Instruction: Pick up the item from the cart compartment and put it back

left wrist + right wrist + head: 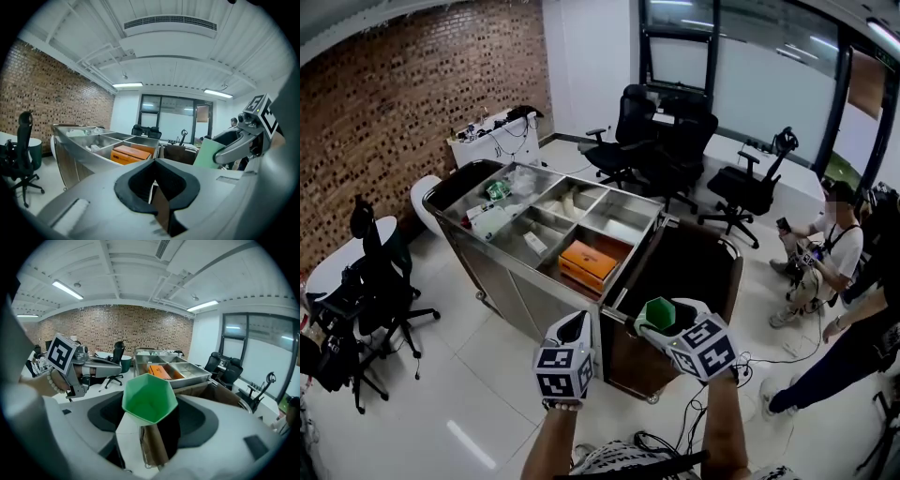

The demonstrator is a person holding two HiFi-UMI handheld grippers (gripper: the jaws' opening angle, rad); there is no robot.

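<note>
A steel cart (453,221) with several compartments stands ahead of me. An orange box (589,263) lies in its near compartment and also shows as the orange box (129,153) in the left gripper view. My right gripper (664,317) hovers near the cart's dark bin end, shut on a green hexagonal cup (149,401). The cup's open mouth faces the right gripper view. The cup (206,152) also appears at the right of the left gripper view. Beside it, my left gripper (575,324) is held level with its jaws together and nothing between them.
A dark brown bin (680,267) hangs on the cart's right end. Black office chairs (661,141) stand behind the cart and another chair (380,281) at the left. People sit at the right (825,253). Cables lie on the floor near my feet (750,361).
</note>
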